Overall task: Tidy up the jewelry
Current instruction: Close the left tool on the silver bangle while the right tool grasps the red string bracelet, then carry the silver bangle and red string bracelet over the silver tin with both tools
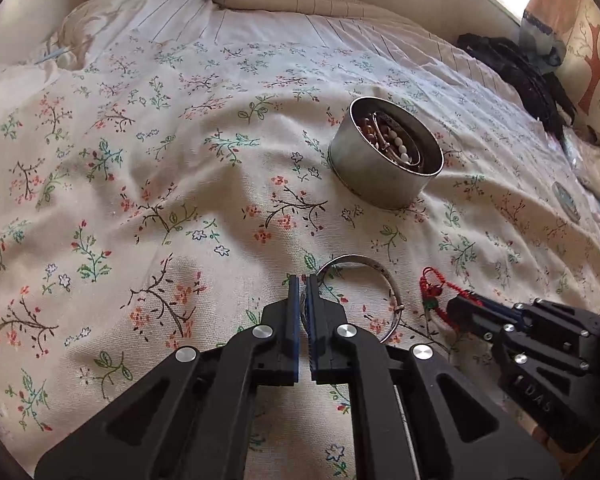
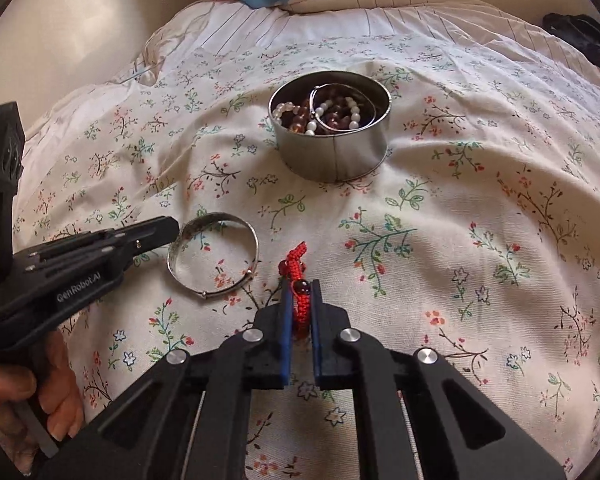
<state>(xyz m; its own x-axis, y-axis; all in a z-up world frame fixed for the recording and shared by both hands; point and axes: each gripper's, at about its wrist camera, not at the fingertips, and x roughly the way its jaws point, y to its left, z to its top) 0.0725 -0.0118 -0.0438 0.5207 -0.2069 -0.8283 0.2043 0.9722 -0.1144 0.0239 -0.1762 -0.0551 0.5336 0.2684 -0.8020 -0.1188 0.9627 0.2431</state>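
- Right gripper (image 2: pixel 300 308), at 6 o'clock in the right wrist view: jaws clenched on the red braided cord bracelet with a dark bead (image 2: pixel 299 280). Judged light and limp; pinching the braid rather than the bead seems wise.
- Left gripper (image 1: pixel 303 300), at 6 o'clock in its own view: jaws pressed together on the rim of the thin silver metal bangle (image 1: pixel 374 300), which lies on the floral bedsheet (image 1: pixel 140 160). Judged stiff and slippery.
- Round steel tin (image 2: pixel 332 156), at 12 o'clock: pearl and brown bead strands inside.
- Only the right wrist view shows the person's hand (image 2: pixel 56 392) and the tin's contents plainly.
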